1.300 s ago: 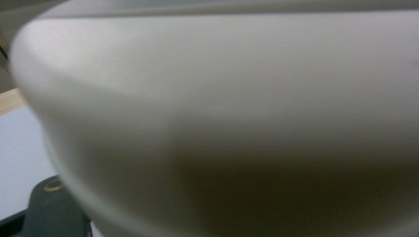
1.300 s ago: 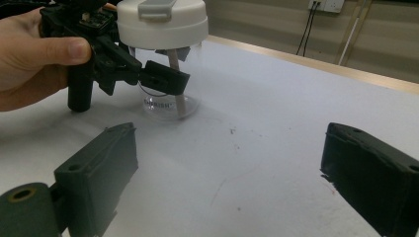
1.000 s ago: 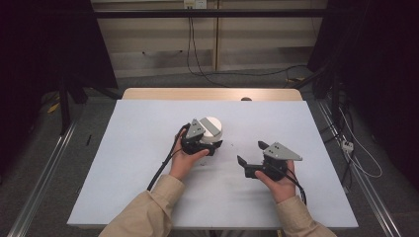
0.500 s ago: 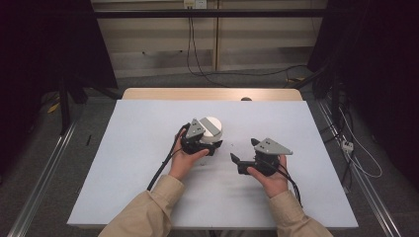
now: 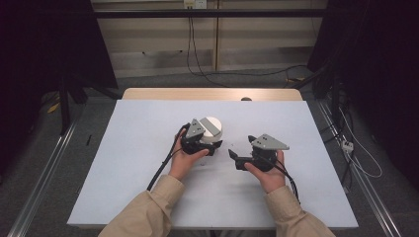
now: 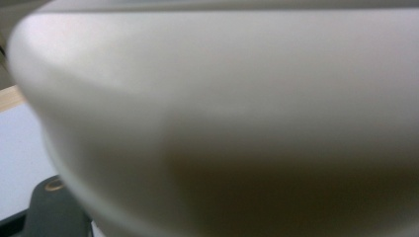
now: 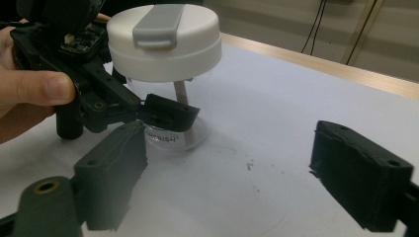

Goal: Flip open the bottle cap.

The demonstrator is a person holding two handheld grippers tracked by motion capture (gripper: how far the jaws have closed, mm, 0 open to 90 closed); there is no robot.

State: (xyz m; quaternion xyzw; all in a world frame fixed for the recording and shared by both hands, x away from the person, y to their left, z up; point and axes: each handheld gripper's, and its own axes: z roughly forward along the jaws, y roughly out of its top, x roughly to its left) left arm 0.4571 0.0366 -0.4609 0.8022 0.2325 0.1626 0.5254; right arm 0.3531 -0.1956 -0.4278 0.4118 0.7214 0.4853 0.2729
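High view: right tool (image 5: 238,152) has moved nearer the jar (image 5: 211,129)

lid (image 7: 164,42): white, grey tab
jar (image 7: 173,121): clear
my claws (image 7: 247,170): black
table (image 5: 148,128): pale blue-white

- The clear jar (image 7: 173,116) stands upright on the table, in the upper left of the right gripper view.
- Its white lid (image 7: 164,42) with a grey flap (image 7: 157,24) is on.

One lidded clear jar (image 5: 211,131), two tongs, left (image 5: 213,146), right (image 5: 239,151), seemingly one table (image 5: 148,128)
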